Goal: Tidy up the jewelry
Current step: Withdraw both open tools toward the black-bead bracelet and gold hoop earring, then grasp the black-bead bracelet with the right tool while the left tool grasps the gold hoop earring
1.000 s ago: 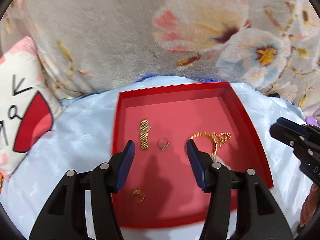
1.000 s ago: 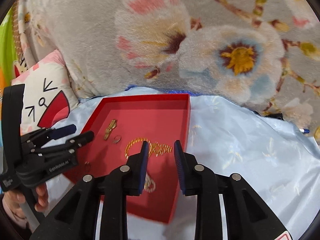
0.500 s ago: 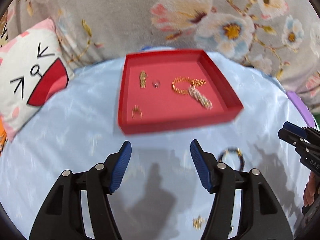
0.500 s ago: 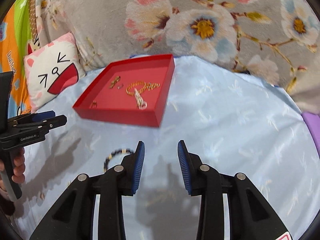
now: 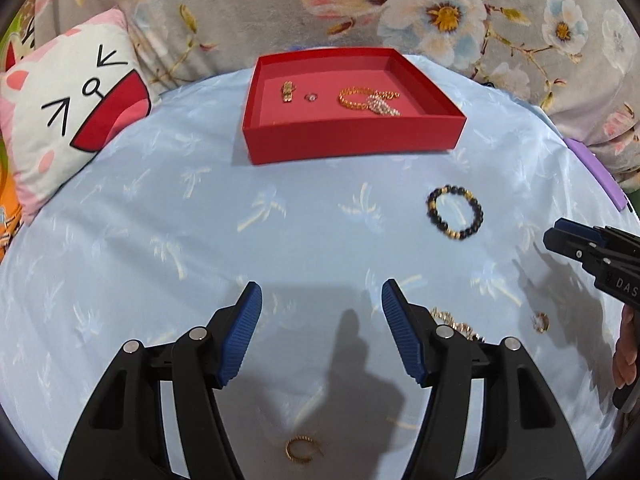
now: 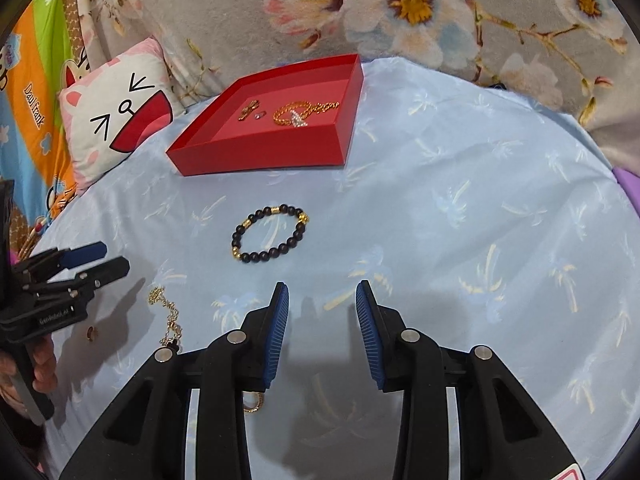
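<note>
Overall, a pale blue cloth point(image 5: 200, 220) with a palm-tree print covers the work surface, backed by a floral blanket point(image 6: 400, 20) and a cat-face pillow point(image 5: 68, 120). Toward the far edge sits a red tray point(image 5: 352, 136) holding a gold chain point(image 5: 356, 96), a pearl strand point(image 5: 382, 107) lying across the chain, a gold bar piece point(image 5: 287, 91) and a small ring point(image 5: 311, 97). On the cloth, well apart from the tray, lie a dark bead bracelet point(image 6: 270, 234), a thin gold chain point(image 6: 168, 312), a gold hoop point(image 5: 299, 449) and a small gold ring point(image 5: 541, 322). Both the left gripper point(image 5: 320, 332) and right gripper point(image 6: 322, 330) hover above the cloth, fingers spread and holding nothing.
</note>
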A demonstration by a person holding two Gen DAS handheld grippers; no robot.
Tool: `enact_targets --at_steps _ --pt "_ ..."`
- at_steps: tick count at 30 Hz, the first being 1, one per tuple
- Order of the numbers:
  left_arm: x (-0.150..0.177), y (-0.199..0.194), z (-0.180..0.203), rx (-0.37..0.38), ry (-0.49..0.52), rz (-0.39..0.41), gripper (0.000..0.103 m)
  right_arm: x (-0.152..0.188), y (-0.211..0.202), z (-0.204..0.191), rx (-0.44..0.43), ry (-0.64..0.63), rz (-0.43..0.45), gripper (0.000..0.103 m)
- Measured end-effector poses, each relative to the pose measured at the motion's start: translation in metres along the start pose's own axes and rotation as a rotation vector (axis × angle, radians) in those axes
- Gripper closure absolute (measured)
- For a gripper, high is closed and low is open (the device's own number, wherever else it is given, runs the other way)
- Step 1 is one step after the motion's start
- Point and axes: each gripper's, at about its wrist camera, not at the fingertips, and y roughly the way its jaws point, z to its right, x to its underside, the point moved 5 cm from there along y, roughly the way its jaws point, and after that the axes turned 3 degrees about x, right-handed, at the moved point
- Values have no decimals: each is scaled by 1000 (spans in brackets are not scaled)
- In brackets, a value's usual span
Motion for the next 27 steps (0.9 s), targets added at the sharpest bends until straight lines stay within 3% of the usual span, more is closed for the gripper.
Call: enact_targets --at_steps 6,16,22,27 --pt "15 -8 -4 -12 -8 3 43 2 7 -7 -3 -11 -13 68" --pt "22 -14 1 5 -6 17 43 -40 41 -20 35 -36 -12 68" --pt "24 -17 -7 13 -28 18 42 -46 69 -24 45 -46 -52 68" --pt "37 -28 -14 14 -31 8 42 -42 76 -25 50 -57 -72 77"
